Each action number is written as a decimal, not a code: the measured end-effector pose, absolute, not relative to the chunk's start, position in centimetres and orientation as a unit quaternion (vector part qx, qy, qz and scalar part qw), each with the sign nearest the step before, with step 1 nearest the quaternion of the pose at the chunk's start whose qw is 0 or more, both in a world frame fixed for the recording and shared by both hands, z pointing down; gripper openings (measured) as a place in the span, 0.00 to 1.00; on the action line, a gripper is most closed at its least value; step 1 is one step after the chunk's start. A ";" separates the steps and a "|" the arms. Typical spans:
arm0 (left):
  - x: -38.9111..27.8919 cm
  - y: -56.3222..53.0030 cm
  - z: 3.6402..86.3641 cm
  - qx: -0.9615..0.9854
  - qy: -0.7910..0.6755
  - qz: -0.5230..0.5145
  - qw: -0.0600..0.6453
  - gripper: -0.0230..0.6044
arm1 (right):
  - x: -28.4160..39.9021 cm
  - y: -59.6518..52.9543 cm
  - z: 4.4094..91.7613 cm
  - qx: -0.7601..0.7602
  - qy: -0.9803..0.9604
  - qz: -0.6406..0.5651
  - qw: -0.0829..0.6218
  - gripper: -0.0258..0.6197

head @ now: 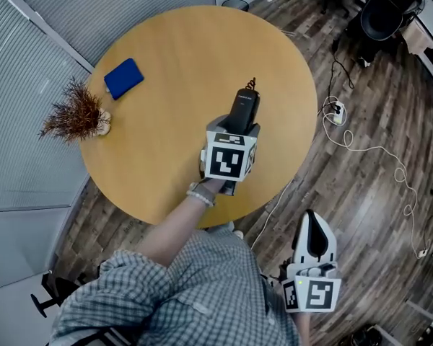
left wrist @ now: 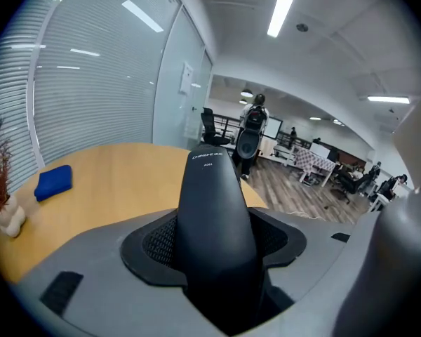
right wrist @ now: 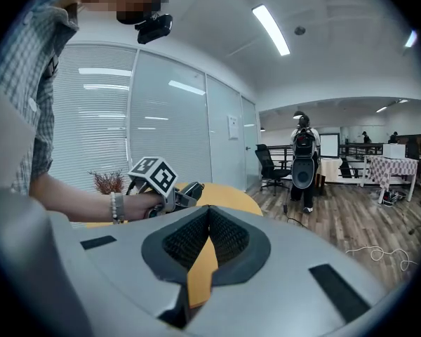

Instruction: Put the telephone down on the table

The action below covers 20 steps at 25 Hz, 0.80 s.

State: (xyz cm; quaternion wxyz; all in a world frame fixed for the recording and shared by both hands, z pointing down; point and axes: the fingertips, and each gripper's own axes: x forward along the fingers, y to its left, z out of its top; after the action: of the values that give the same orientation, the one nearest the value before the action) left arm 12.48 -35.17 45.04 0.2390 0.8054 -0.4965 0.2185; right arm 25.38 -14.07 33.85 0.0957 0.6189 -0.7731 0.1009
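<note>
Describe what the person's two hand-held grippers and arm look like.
Both the left hand-held gripper and right hand-held gripper have pale grey bodies, black ribbed jaw pads and a marker cube with black-and-white squares. The left arm has a rolled-up checked sleeve and a beaded bracelet.

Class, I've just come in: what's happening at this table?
A person holds the black telephone handset clamped in the left gripper over the round table; it is not yet set down. The right gripper hangs shut and empty off the table's edge. A blue pad and a dried plant lie at the table's left side.
</note>
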 end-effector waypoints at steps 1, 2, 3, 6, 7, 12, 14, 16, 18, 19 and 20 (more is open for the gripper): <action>12.5 -36.2 45.7 0.804 -0.497 0.224 0.238 0.48 | 25.2 -14.6 34.0 0.618 -0.773 0.102 0.098 0.05; 12.4 -37.2 46.3 0.803 -0.496 0.231 0.236 0.48 | 25.0 -15.2 34.0 0.617 -0.774 0.104 0.101 0.05; 12.4 -38.1 47.0 0.801 -0.496 0.239 0.235 0.48 | 24.8 -15.8 34.2 0.616 -0.773 0.106 0.104 0.05; 12.6 -40.4 49.3 0.793 -0.494 0.261 0.241 0.48 | 24.3 -17.0 34.8 0.613 -0.773 0.116 0.112 0.05; 12.8 -41.0 50.1 0.790 -0.494 0.268 0.244 0.48 | 24.3 -17.3 35.0 0.612 -0.773 0.119 0.115 0.05; 13.7 -44.5 53.3 0.780 -0.492 0.297 0.246 0.48 | 24.3 -18.8 36.1 0.612 -0.769 0.134 0.127 0.05; 13.8 -45.5 54.6 0.776 -0.491 0.310 0.247 0.48 | 24.4 -19.2 36.5 0.614 -0.766 0.140 0.130 0.05; 13.9 -46.1 55.8 0.769 -0.491 0.322 0.252 0.48 | 24.5 -19.4 36.9 0.616 -0.762 0.147 0.133 0.05; 14.1 -46.5 56.8 0.763 -0.493 0.331 0.255 0.48 | 24.8 -19.4 37.2 0.618 -0.759 0.153 0.135 0.05; 14.1 -46.7 57.2 0.760 -0.495 0.335 0.254 0.48 | 25.0 -19.5 37.3 0.619 -0.758 0.155 0.136 0.05; 14.1 -47.0 57.6 0.758 -0.498 0.339 0.253 0.48 | 25.0 -19.6 37.4 0.619 -0.757 0.157 0.137 0.05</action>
State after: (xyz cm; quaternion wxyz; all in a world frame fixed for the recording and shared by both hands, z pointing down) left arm 14.11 -46.97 57.60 0.2525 0.7575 -0.4976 0.3388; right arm 25.02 -19.60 37.40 0.1366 0.6192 -0.7572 0.1568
